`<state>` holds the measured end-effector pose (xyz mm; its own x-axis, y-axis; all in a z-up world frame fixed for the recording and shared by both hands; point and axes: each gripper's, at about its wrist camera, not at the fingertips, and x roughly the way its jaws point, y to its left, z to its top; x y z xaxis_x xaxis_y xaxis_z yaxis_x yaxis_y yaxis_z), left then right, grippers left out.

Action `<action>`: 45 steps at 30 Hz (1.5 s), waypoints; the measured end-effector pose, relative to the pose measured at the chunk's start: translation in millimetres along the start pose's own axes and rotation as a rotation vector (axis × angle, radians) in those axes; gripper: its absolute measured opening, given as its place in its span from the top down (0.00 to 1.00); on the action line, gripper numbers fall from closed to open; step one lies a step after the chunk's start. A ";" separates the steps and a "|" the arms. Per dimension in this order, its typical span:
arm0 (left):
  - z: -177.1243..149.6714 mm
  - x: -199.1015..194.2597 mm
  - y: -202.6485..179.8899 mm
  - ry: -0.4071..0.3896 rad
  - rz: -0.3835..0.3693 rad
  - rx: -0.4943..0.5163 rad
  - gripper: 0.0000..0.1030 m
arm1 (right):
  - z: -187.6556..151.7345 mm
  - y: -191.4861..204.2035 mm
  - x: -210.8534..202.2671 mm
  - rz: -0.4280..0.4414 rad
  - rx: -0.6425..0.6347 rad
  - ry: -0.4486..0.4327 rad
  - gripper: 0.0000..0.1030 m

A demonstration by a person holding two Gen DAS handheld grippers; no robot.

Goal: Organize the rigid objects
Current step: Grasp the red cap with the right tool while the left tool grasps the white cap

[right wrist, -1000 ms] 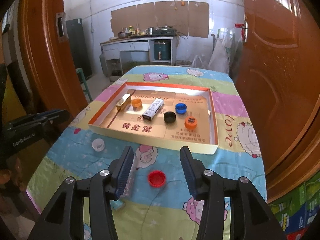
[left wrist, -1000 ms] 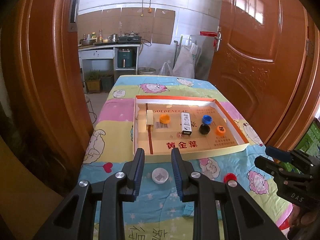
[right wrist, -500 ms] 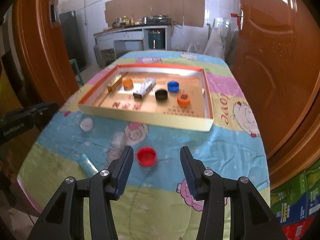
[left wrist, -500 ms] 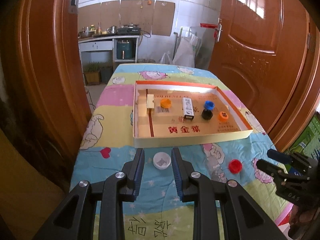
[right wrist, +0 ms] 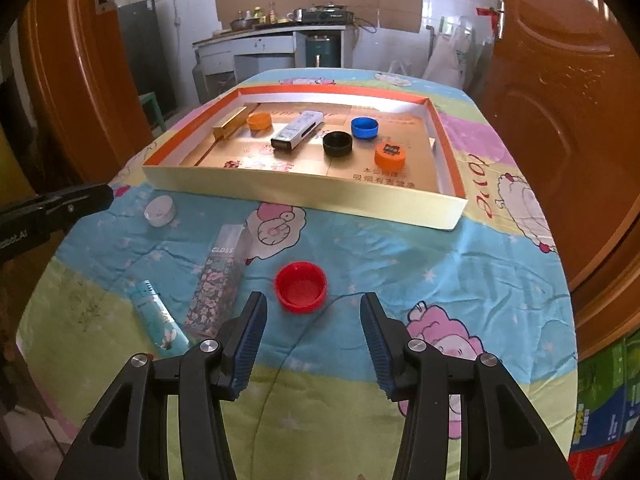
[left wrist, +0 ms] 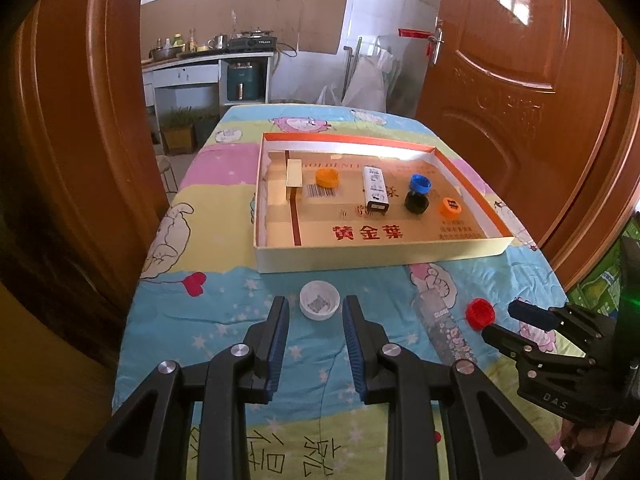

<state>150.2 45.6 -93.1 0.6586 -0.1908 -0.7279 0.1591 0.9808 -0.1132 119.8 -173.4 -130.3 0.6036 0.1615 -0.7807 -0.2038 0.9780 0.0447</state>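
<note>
Both grippers hover over loose caps on the table, fingers apart and holding nothing.

Left wrist view: the left gripper [left wrist: 314,320] has its fingers spread, and the white cap [left wrist: 319,305] lies on the table [left wrist: 224,320] just ahead at 12 o'clock, level with the tips and touching neither; the shallow box [left wrist: 376,256] sits farther along at 12 o'clock. Right wrist view: the right gripper [right wrist: 313,312] has its fingers wide apart, with the red cap [right wrist: 300,287], open side up, just beyond the tips at 12 o'clock, nearer the left finger; a clear patterned tube [right wrist: 222,276] lies at 10 o'clock.
</note>
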 end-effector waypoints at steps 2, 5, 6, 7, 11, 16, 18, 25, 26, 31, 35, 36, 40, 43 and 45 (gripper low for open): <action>-0.3 2.2 0.5 0.003 0.000 0.001 0.73 | 1.3 0.4 4.3 0.000 -0.003 0.007 0.51; -0.7 6.9 1.5 0.009 0.000 0.000 0.73 | 3.0 1.0 10.0 0.000 -0.005 0.016 0.51; -0.9 8.7 1.8 0.011 -0.001 -0.001 0.73 | 3.2 1.1 11.4 0.000 -0.006 0.018 0.51; -0.9 10.6 1.8 0.015 -0.003 0.000 0.73 | 3.6 1.5 13.3 -0.001 -0.007 0.022 0.53; -1.6 20.2 0.1 0.033 -0.010 0.006 0.73 | 5.6 2.0 19.0 -0.021 -0.017 0.028 0.70; -2.4 34.8 -3.8 0.068 -0.025 0.012 0.73 | 7.4 -0.7 20.8 -0.013 -0.015 0.029 0.70; -2.7 39.6 -6.8 0.076 -0.033 0.017 0.73 | 7.6 -0.6 21.1 -0.013 -0.017 0.029 0.71; -3.8 58.3 -6.7 0.111 -0.034 0.002 0.73 | 8.0 -0.5 22.2 -0.008 -0.018 0.027 0.70; -3.7 59.9 -6.2 0.112 -0.029 0.001 0.73 | 8.3 -0.6 22.6 -0.006 -0.016 0.026 0.71; -0.3 65.5 -5.8 0.103 -0.014 0.009 0.73 | 8.5 -1.8 23.4 0.003 -0.013 0.021 0.70; 4.3 70.4 -6.4 0.097 0.005 0.018 0.73 | 9.4 -4.0 23.9 0.016 -0.004 0.016 0.70; 5.7 71.7 -6.5 0.094 0.011 0.019 0.71 | 9.7 -4.5 24.2 0.020 -0.001 0.015 0.70; 10.3 78.1 -10.7 0.093 0.013 0.044 0.50 | 9.6 -5.9 24.0 0.031 0.004 0.011 0.69; 11.7 82.9 -15.2 0.095 0.034 0.069 0.41 | 10.5 -7.7 24.5 0.043 0.007 0.008 0.69; 12.7 85.1 -16.5 0.093 0.044 0.076 0.41 | 10.9 -9.1 24.7 0.051 0.010 0.008 0.69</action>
<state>213.0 12.6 -144.6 0.5958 -0.1395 -0.7909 0.1890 0.9815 -0.0307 144.9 -176.9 -143.2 0.5864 0.2099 -0.7823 -0.2264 0.9698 0.0905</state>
